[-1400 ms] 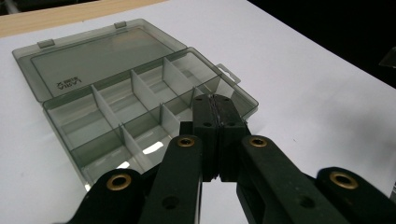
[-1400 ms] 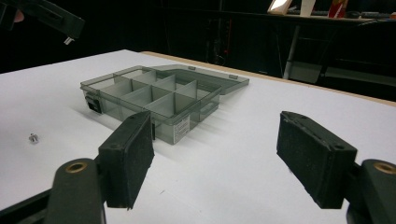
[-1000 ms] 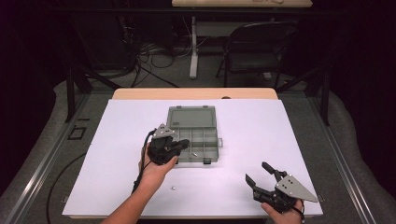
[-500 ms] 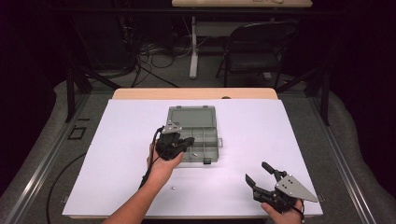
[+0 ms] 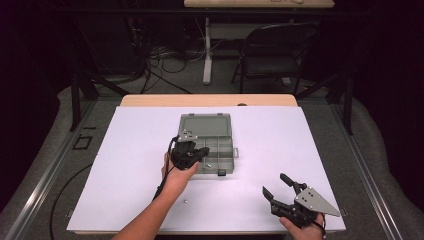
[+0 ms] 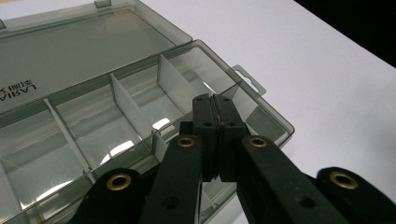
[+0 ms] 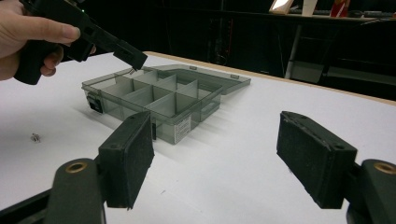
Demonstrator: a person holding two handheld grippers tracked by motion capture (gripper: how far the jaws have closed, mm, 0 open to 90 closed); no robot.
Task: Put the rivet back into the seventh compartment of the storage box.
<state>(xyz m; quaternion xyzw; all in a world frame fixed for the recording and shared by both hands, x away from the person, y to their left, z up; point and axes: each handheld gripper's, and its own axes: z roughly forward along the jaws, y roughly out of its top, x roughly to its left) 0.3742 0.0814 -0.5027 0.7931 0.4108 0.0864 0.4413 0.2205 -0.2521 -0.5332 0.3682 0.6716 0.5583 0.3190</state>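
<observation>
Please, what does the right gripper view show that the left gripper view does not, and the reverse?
Right gripper view adds: the right gripper with jaws wide open; a hand holding the left gripper above the compartment box; a small metal piece lying on the white table.
Left gripper view adds: printed lettering on the open lid, a hang tab on the box's side, and its own shut jaws seen close.
Both share: the open grey box with its dividers, resting on the table.

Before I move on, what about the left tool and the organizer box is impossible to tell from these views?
- Whether the shut left tool pinches anything: something tiny at its tip in the right gripper view, too small to identify.
- The organizer box near-left compartments: cut off by the left gripper view's edge, covered by the hand in the high view.
- The small item on the table: too small to identify.
</observation>
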